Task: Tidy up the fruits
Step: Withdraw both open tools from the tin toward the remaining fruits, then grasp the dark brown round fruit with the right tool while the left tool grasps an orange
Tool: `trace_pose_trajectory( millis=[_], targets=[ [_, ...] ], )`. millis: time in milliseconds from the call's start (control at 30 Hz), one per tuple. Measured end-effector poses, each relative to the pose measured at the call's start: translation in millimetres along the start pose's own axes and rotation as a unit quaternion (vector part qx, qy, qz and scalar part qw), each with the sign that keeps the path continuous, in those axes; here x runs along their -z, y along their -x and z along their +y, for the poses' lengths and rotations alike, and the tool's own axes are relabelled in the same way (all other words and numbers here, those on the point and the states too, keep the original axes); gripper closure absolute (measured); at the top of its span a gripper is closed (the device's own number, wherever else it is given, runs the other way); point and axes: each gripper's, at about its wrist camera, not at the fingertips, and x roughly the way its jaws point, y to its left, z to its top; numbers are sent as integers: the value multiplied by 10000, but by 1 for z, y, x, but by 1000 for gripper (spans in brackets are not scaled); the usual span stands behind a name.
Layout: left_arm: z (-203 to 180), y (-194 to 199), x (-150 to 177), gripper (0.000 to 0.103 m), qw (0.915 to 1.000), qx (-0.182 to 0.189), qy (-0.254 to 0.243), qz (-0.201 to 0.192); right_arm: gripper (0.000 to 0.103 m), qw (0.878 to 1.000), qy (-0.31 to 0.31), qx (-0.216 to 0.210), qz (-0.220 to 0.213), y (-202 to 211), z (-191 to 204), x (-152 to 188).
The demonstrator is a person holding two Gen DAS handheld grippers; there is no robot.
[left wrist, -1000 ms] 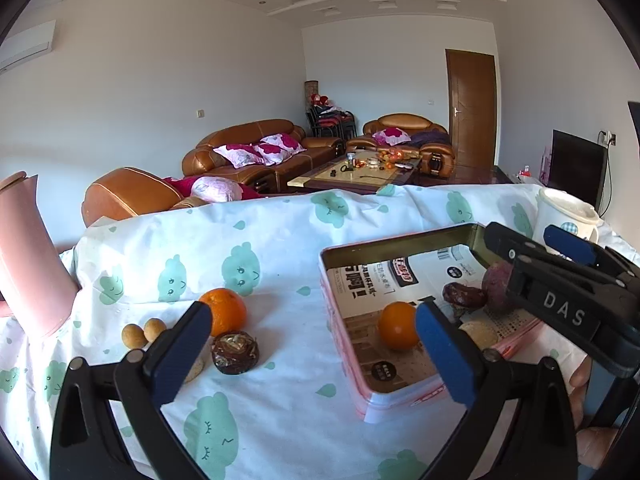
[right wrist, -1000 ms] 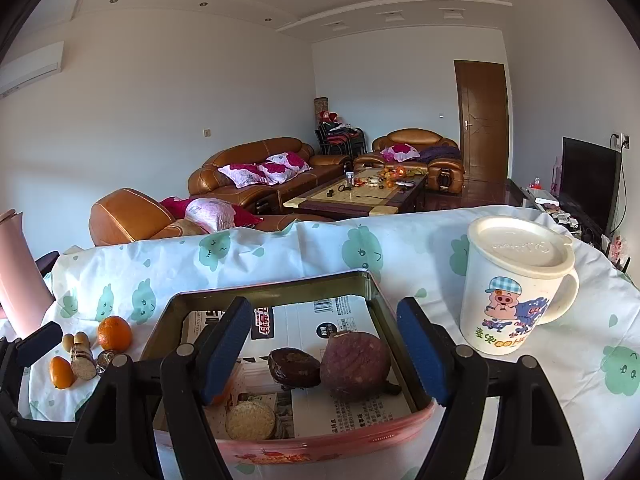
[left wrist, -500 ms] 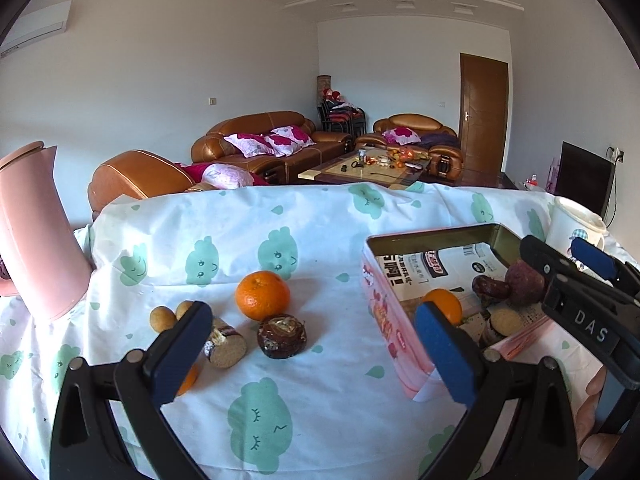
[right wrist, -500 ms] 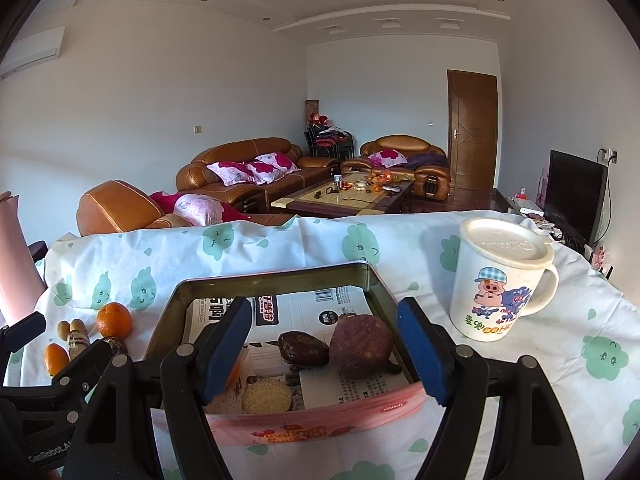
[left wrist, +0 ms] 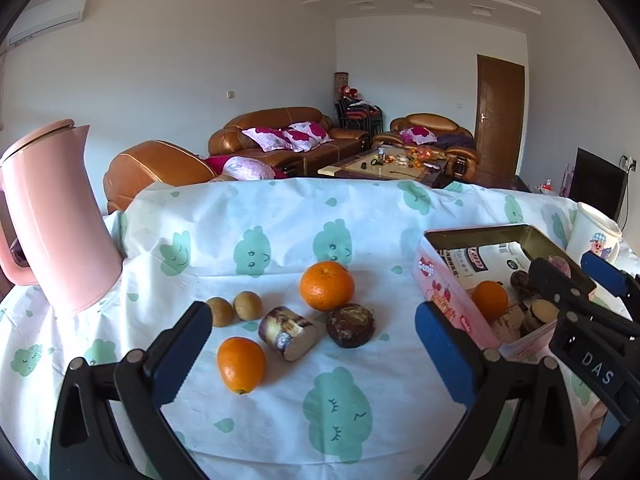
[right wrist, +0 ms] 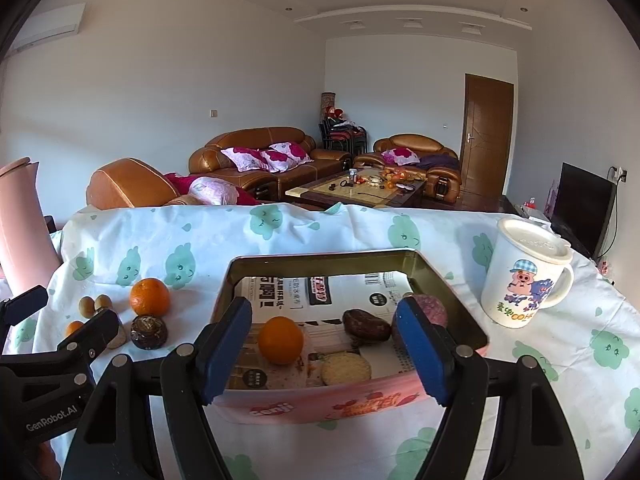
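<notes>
Loose fruit lies on the cloth in the left wrist view: a large orange, a smaller orange, a cut purple-skinned piece, a dark round fruit and two small brown fruits. My left gripper hovers open just in front of them, holding nothing. The pink tin holds an orange, a dark fruit, a purple fruit and a pale round slice. My right gripper stands open over the tin's near wall with nothing in its grip.
A pink jug stands at the table's left end. A lidded white cartoon mug stands right of the tin. The table wears a white cloth with green prints. Sofas and a coffee table lie beyond its far edge.
Both grippers have shifted left along the table. The loose fruit now sits between my left fingers in view, and the tin has slid toward the right edge. Jaws unchanged.
</notes>
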Motion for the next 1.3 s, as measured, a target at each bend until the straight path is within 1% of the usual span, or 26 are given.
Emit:
trace_pose_trajectory(
  millis=[100,200,300,433,567,667,733,767,800,833,867,967,1133,1200,1300],
  targets=[
    [12,-1,0,0,10000,-75,14,26,27,9999,38,-82,46,0,11,0],
    [29,-2,-2,0,9997,-254,-3,9,27,9998,107,-136,66,0,23,0],
    [53,-3,-5,0,9992,-385,128,6,27,9994,147,-301,90,1,33,1],
    [88,-8,-7,0,9973,-622,375,128,27,9983,260,-503,144,0,48,1],
    [119,-11,-7,0,9941,-860,611,243,27,9954,394,-836,264,-3,66,2],
    [135,-11,-7,0,9921,-948,760,302,27,9909,486,-1175,438,-7,84,3],
    [143,-12,-5,0,9918,-921,814,351,30,9867,647,-1369,583,-12,100,3],
    [145,-12,-5,0,9920,-889,809,392,41,9845,752,-1435,678,-15,108,5],
    [145,-13,-4,0,9923,-853,788,429,54,9823,857,-1467,793,-19,116,5],
    [145,-13,-4,0,9928,-805,754,464,58,9802,962,-1461,930,-24,123,7],
    [145,-14,-3,0,9935,-740,708,501,60,9780,1045,-1455,1071,-30,128,7],
    [139,-15,-4,0,9953,-522,539,618,60,9733,1112,-1463,1373,-43,136,9],
    [122,-17,-4,1,9970,-215,193,714,60,9709,1195,-1354,1573,-61,141,7],
    [115,-19,-2,2,9970,-149,56,758,60,9667,1131,-1419,1802,-72,143,7],
    [105,-22,-1,6,9962,68,-88,870,60,9617,995,-1466,2092,-86,142,8]
  ],
)
